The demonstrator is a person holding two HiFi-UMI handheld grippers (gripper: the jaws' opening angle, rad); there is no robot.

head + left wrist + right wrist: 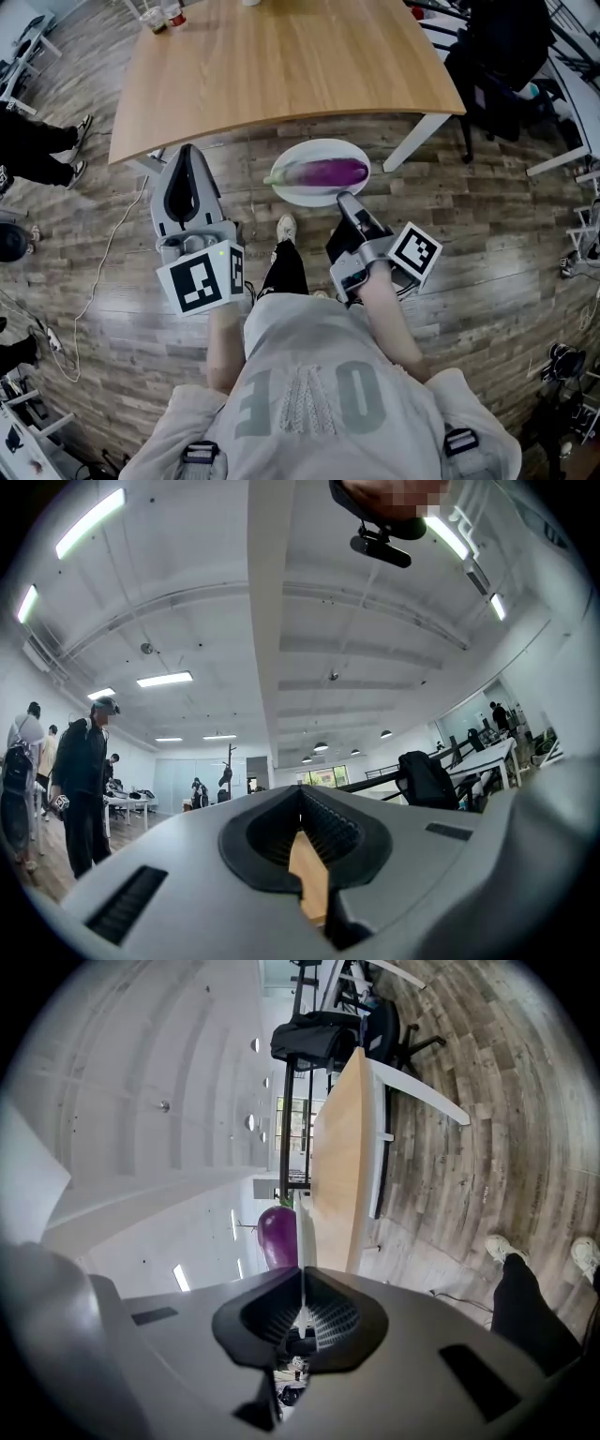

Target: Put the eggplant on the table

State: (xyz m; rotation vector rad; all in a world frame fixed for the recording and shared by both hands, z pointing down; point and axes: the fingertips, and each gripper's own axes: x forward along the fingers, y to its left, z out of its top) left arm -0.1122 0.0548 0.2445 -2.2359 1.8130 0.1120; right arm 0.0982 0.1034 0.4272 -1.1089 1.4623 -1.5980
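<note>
While my right tool (349,202) pinches the near rim of the white plate (298,195), the head view shows the eggplant (330,172) lying on that plate. The plate hangs over the wood floor (487,234), just short of the near edge of the worktop (281,66). Eggplant long axis runs left-right across the view, green stem end to the left, so crosswise to the right tool. Worktop lies straight ahead, past the plate. Left tool (187,157) sits off to the left, tip near the worktop edge, well apart from the plate. Right hand is the one carrying the load.

Left gripper view: left tool (300,794) jaws together, nothing gripped. A tan strip shows through the slot below the pads, probably the worktop. No eggplant here.

Right gripper view: right tool (302,1283) jaws narrow, clamped on the plate (302,1227) rim, plate seen edge-on. Purple eggplant (277,1234) rests on one face of it, just beyond the pads, not touching them. Worktop (339,1157) slab lies further along the same line.

Looks like the carry step, nothing set down yet. Next move needs the plate brought forward over the worktop edge and kept level, or the eggplant may roll off.
</note>
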